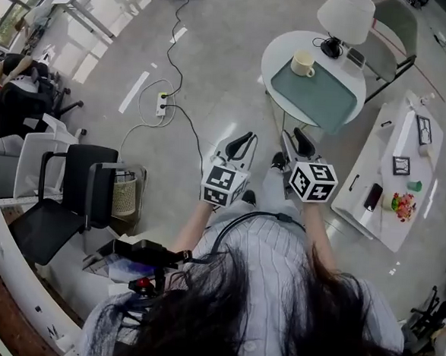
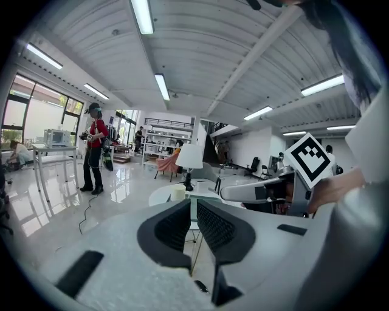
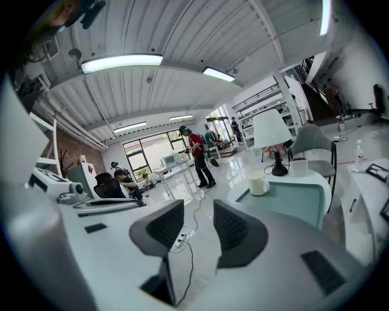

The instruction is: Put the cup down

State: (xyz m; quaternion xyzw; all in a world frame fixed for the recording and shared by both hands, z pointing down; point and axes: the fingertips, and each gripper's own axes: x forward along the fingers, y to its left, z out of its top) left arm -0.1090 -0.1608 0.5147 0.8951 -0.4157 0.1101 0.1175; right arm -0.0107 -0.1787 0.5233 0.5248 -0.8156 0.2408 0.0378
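Note:
A cream cup [image 1: 302,62] stands upright at the far edge of a teal mat [image 1: 320,96] on the round white table [image 1: 274,51], beside a white lamp [image 1: 345,18]. Both grippers hang in the air well short of the table, side by side and pointing toward it. My left gripper [image 1: 245,139] has its jaws nearly together with nothing in them; in the left gripper view [image 2: 193,206] only a thin slit shows, with the cup [image 2: 177,192] far beyond. My right gripper [image 3: 199,209] stands open and empty, and the cup [image 3: 258,183] sits ahead to its right.
A black office chair [image 1: 69,193] and a wire wastebasket [image 1: 124,197] stand to my left. A power strip [image 1: 162,104] with cables lies on the floor ahead. A white side table [image 1: 395,174] with small items is at right. A person in red [image 3: 197,155] stands far off.

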